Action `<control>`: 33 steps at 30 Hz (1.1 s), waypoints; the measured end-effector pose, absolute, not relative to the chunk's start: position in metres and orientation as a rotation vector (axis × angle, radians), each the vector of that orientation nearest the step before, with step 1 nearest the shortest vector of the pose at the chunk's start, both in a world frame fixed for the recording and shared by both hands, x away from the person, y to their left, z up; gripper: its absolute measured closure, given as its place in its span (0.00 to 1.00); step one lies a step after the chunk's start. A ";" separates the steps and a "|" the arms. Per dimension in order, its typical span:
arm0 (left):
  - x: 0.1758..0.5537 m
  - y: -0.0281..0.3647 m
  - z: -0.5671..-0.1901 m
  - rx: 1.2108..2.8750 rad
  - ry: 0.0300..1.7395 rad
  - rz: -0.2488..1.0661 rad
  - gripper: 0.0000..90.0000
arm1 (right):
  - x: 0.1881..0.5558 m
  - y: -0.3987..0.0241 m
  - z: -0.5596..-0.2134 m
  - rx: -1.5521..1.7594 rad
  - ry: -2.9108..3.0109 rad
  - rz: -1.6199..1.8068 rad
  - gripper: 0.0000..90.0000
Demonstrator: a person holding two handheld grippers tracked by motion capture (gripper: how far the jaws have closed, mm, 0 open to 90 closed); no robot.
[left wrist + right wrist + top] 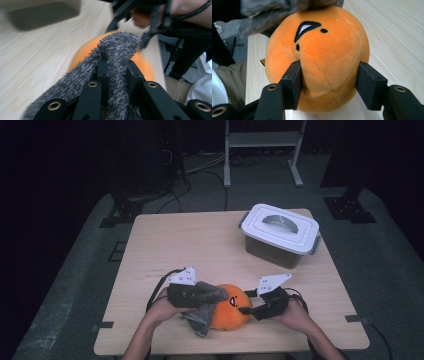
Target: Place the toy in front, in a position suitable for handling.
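An orange plush ball [228,316] with a stitched face lies near the table's front edge. A grey fuzzy cloth [206,296] is draped over its left side and hangs down to the table. My left gripper [201,296] is shut on that cloth; in the left gripper view the cloth [117,50] is pinched between the jaws, with the orange ball [82,53] behind it. My right gripper [245,308] comes from the right. In the right gripper view its pads [293,82] dent both sides of the ball [317,55], and the grey cloth [274,10] lies across the top.
A closed white-lidded plastic box [280,235] with a grey handle stands at the back right of the wooden table [200,240]. The person's forearms come in from the bottom edge. Cables and stand legs lie on the floor beyond the table.
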State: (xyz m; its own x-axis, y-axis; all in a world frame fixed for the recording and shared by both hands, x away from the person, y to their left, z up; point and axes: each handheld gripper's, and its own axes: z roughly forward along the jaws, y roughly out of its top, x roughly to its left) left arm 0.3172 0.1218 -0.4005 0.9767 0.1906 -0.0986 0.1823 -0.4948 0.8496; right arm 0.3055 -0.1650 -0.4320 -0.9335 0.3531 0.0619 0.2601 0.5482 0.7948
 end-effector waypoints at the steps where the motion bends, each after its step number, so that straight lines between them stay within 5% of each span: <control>1: 0.315 0.118 -0.399 2.120 0.241 0.025 0.85 | 0.306 -0.164 -0.432 0.538 2.671 1.339 0.46; 8: 0.319 0.125 -0.405 2.145 0.281 0.045 0.85 | 0.307 -0.167 -0.433 0.524 2.684 1.344 0.45; 20: 0.330 0.134 -0.411 2.132 0.351 0.056 0.85 | 0.304 -0.161 -0.430 0.136 2.628 1.232 0.26; 25: 0.328 0.130 -0.401 2.111 0.319 0.075 0.86 | 0.303 -0.160 -0.428 0.222 2.609 1.248 0.50; 33: 0.308 0.112 -0.379 2.124 0.185 0.091 0.86 | 0.308 -0.154 -0.422 0.413 2.626 1.353 0.58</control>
State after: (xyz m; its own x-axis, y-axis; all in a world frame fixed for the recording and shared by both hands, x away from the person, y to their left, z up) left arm 0.3076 0.1122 -0.3794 0.9857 0.1683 -0.0083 0.0964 -0.5227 0.8471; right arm 0.3076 -0.1536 -0.4223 -0.9492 0.3142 -0.0141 0.1708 0.5527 0.8157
